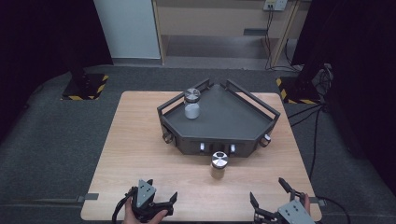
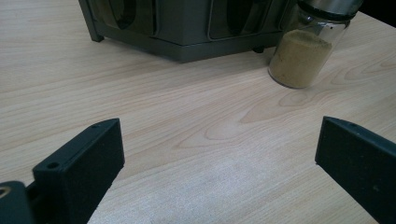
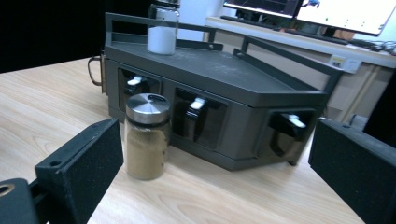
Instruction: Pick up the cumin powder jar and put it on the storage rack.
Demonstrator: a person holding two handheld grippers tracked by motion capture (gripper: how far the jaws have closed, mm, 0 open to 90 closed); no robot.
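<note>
A glass jar of brown powder with a metal lid stands on the wooden table, just in front of a dark grey corner rack. In the right gripper view the brown jar stands upright before the rack; in the left gripper view the same jar is far right. A second jar with white powder sits on the rack's top at its left; it is the white jar. My left gripper is open near the front edge. My right gripper is open at the front right, empty.
The rack's front holds several small dark compartments with white tabs. Bare tabletop lies between the grippers and the rack. Beyond the table are grey carpet, a stand base with yellow-black stripes, cables at the right and a wooden shelf unit.
</note>
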